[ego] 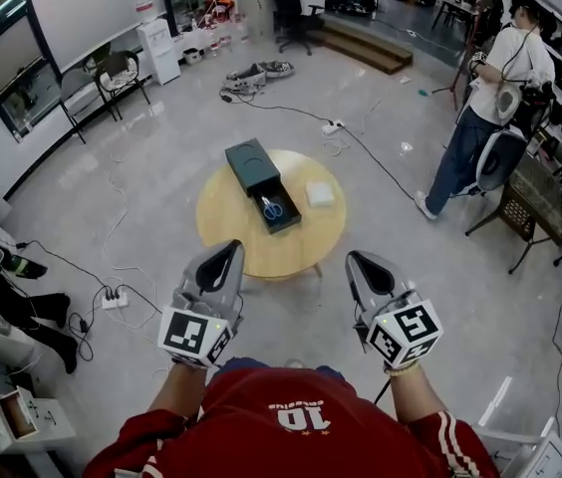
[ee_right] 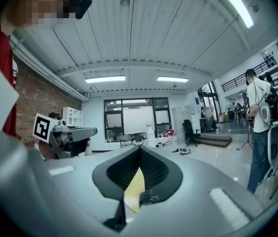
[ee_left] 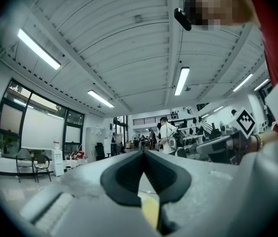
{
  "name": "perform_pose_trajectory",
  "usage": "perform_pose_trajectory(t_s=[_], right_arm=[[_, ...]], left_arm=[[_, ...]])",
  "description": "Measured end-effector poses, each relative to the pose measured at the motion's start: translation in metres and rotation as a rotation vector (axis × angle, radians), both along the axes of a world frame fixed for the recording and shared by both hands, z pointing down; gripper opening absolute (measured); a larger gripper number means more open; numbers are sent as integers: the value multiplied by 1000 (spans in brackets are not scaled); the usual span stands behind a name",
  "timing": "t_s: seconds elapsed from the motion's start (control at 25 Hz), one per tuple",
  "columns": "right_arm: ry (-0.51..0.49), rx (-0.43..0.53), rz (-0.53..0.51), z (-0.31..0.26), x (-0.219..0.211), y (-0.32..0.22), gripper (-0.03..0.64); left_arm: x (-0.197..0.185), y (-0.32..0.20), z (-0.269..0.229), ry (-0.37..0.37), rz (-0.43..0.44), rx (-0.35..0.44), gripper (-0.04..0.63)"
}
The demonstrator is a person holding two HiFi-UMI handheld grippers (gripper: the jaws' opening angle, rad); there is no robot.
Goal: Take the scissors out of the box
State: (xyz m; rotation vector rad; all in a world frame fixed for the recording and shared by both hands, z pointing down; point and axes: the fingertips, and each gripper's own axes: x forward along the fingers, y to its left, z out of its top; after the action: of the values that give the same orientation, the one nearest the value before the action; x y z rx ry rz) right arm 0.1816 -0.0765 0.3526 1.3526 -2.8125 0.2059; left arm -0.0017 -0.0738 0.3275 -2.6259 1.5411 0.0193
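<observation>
On the round pale wooden table [ego: 223, 235], well ahead of both grippers, a dark rectangular box [ego: 249, 161] is seen with its shallow drawer [ego: 289, 220] pulled out toward the person. The blue-handled scissors [ego: 273, 208] lie flat inside that drawer. Their long axis is set along the drawer's length, slanting from the box end down toward the table's near edge. Which end carries the blades is too small to be told with certainty. A small white square pad [ego: 320, 193] rests on the table just beside the drawer.

The left gripper [ego: 229, 248] and the right gripper [ego: 360, 259] are held level, short of the table's near rim, with open floor below them. In each gripper view the dark pads are seen pressed tip to tip, with nothing caught between them, so both are fully closed and empty.

The scissors lie forward of both tips, between their two lines of reach, and are judged closer to the left gripper. Its jaws would have to be parted and lowered across the scissors' axis into the drawer.
</observation>
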Motion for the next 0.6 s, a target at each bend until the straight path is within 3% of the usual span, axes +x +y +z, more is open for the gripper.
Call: perform_pose_trajectory(t_s=[0.44, 0.6], right_arm=[[-38, -58, 2, 26, 3, -31, 0], [-31, -77, 4, 26, -8, -46, 0]], left_arm=[[2, -30, 3, -52, -6, -12, 3], [-4, -46, 5, -32, 7, -24, 3]])
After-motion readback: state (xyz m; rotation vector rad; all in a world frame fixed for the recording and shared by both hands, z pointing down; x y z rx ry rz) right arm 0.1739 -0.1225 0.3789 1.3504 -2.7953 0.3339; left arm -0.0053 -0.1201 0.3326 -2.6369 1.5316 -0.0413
